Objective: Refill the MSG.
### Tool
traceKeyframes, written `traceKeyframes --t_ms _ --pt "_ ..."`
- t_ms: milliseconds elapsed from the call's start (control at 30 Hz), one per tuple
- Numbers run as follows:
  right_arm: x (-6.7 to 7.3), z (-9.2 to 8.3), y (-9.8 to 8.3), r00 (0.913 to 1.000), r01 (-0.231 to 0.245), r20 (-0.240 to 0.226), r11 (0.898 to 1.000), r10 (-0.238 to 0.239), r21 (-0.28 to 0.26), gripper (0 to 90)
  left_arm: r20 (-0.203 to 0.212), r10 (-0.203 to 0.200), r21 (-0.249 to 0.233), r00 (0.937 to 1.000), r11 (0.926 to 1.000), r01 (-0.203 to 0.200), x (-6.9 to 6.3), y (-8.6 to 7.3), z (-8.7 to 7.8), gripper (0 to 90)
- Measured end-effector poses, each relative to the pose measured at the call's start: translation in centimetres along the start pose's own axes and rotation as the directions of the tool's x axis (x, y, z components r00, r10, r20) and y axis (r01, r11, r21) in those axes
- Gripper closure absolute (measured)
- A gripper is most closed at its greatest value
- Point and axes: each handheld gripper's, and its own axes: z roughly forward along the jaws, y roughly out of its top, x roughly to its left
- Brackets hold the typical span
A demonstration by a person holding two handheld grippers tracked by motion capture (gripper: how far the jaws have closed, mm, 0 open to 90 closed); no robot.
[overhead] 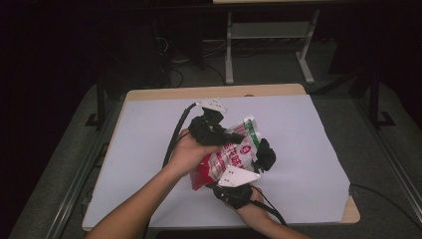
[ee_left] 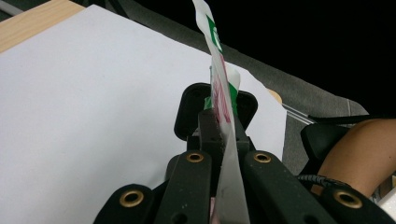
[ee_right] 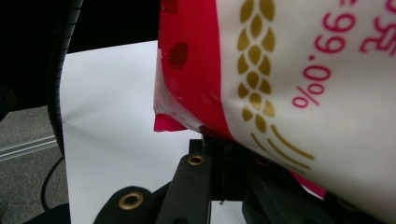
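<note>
A red, white and green plastic bag (overhead: 234,157) hangs in the air over the white sheet (overhead: 139,164) on the table. My left gripper (overhead: 238,135) comes in from the left and is shut on the bag's upper edge. In the left gripper view that bag (ee_left: 219,79) stands edge-on, pinched between the black jaws of my left gripper (ee_left: 223,126). My right gripper (overhead: 263,155), with its grey plate, reaches up from below on the right and is shut on the bag's other side. The right gripper view shows the bag (ee_right: 303,70) close up over my right gripper (ee_right: 224,140).
The wooden table top (overhead: 214,92) shows past the sheet's far edge. A white metal frame (overhead: 268,45) and cables lie on the grey floor behind. The person's right forearm (ee_left: 359,154) is at the right of the left gripper view.
</note>
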Motion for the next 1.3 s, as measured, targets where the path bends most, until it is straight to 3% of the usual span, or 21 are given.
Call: traceKeyframes --t_ms 1300 --pt "0.04 -0.02 0.0 1.0 0.004 -0.001 1.0 -0.004 -0.014 90.0 -0.003 -0.016 0.009 0.9999 0.9998 0.016 -0.11 0.22 0.33 90.0"
